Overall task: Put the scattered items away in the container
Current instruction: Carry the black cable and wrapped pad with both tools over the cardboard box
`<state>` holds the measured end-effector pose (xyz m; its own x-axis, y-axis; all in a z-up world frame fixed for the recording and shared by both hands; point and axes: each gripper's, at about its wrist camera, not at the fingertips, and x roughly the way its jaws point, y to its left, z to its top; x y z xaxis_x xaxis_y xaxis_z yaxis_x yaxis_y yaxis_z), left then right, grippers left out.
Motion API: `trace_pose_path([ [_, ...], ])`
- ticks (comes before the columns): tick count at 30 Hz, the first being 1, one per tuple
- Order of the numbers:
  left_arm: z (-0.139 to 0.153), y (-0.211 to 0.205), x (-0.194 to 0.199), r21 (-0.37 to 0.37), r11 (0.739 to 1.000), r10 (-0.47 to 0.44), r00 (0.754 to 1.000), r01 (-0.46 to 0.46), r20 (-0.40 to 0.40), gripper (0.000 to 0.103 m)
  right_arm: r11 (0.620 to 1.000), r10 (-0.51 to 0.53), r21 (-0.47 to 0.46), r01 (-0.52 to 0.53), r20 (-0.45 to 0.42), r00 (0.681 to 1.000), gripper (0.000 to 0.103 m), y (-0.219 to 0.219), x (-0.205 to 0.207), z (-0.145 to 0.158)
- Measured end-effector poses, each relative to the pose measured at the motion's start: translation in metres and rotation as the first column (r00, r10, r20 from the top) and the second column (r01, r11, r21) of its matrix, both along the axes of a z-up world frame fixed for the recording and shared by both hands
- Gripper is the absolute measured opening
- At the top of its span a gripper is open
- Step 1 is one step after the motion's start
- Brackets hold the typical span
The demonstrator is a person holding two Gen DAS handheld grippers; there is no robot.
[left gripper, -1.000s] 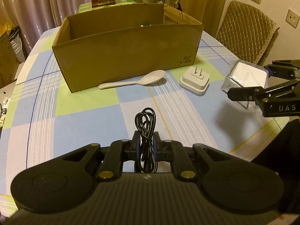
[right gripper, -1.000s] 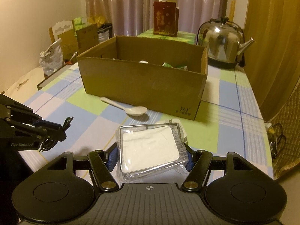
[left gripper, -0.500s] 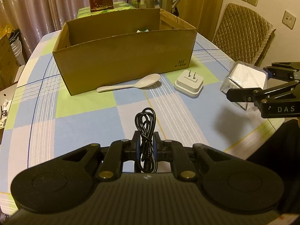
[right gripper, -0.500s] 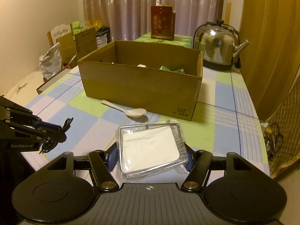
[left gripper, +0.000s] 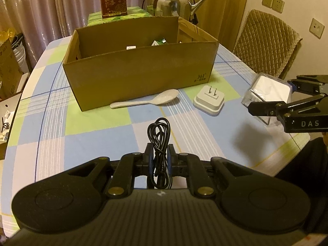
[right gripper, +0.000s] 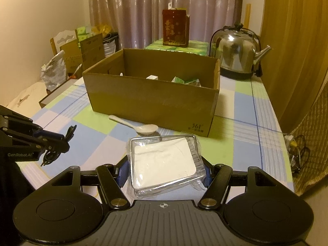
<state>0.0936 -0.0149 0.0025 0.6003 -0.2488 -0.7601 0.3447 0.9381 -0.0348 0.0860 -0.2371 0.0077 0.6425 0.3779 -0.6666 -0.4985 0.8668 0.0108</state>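
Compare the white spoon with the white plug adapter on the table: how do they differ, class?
The spoon is long and slim, lying flat beside the cardboard box; the plug adapter is a squat rounded block standing clear of the box. The adapter has two metal prongs pointing up; the spoon has none. Both are white and still outside the box.

Matt cardboard box [left gripper: 141, 78], glossy steel kettle [left gripper: 170, 3]

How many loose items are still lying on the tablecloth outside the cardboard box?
2: the white spoon against the box front, and the white plug adapter to its right. Others may be hidden.
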Motion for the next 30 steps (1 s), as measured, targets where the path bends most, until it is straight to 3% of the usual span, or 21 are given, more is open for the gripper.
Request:
trace_pose_path([
  [13,0.018,0.002,0.028,0.012,1.0,-0.009,0.999,0.009,0.045,0.01,0.999,-0.039,0.01,0.039,0.023,0.999,0.063,-0.008,0.023,0.013],
  [30,0.055,0.009,0.085,0.018,1.0,-0.011,0.991,0.008,0.13,0.01,0.999,0.01,0.033,-0.014,0.108,0.994,0.063,0.02,0.087,0.051],
])
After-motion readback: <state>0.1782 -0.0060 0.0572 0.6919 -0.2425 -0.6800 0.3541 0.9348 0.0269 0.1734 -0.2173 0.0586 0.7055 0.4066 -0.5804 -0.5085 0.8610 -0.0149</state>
